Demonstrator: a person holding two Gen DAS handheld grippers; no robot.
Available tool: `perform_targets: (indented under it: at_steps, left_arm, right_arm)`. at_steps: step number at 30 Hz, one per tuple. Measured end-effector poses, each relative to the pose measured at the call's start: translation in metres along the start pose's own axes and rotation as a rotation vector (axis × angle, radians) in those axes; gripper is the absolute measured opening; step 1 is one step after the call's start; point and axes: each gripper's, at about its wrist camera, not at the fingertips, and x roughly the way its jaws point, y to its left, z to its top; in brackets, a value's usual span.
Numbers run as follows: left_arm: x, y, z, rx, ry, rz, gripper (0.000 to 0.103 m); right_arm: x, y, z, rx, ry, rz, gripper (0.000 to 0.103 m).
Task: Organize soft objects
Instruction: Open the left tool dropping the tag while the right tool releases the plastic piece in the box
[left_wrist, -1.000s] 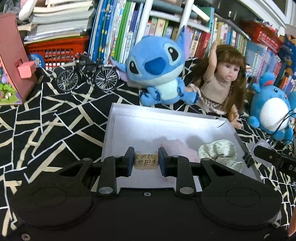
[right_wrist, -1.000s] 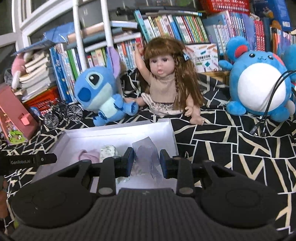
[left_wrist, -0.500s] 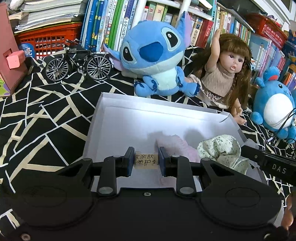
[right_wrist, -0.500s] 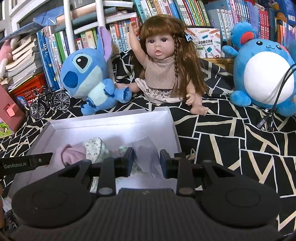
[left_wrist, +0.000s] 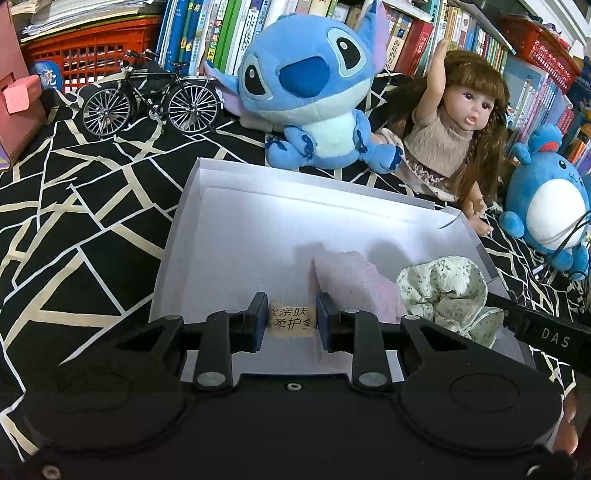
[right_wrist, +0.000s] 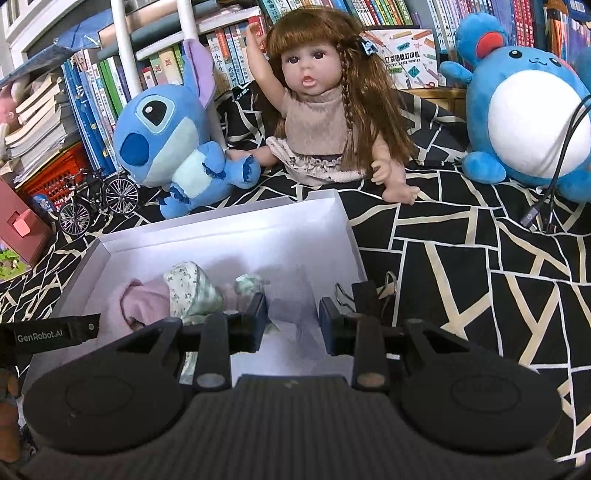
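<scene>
soft packets now hang low over the white box (left_wrist: 177, 236): my left hand-held gripper (left_wrist: 291, 322) clamps the tan labelled packet (left_wrist: 291, 322), my right hand-held gripper (right_wrist: 291, 319) the pale lilac pouch (right_wrist: 291, 319), both lowered, so release comes next.

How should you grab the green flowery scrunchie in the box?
Pinch the puffy ruffled edge of the green flowery scrunchie from above. It lies loose in the white box, bunched against the pink cloth, so its raised top fold is probably easiest.
</scene>
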Motion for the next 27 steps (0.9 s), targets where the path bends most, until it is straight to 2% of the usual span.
perform_targets:
  at_steps: [6, 9, 11, 16, 21, 27]
  left_arm:
    - [0.000, 0.002, 0.000, -0.011, 0.006, -0.011, 0.028]
    - [-0.003, 0.001, 0.000, -0.004, -0.003, -0.010, 0.039]
    - [-0.005, 0.001, 0.000, -0.004, -0.012, -0.004, 0.043]
    - [-0.019, 0.001, 0.000, 0.003, -0.042, 0.001, 0.056]
    - [-0.042, -0.003, -0.005, 0.046, -0.095, -0.008, 0.075]
    - [-0.070, -0.010, -0.020, 0.092, -0.128, -0.043, 0.078]
  right_arm:
    - [-0.001, -0.002, 0.001, 0.018, -0.002, 0.006, 0.040]
    - [-0.004, -0.002, 0.001, 0.019, -0.006, 0.016, 0.042]
    - [-0.006, -0.002, 0.001, 0.018, -0.011, 0.016, 0.057]
    - [-0.017, -0.002, 0.001, 0.010, -0.027, 0.030, 0.061]
    - [-0.034, 0.001, -0.002, -0.021, -0.063, 0.049, 0.068]
    - [-0.060, 0.003, -0.010, -0.057, -0.102, 0.098, 0.076]
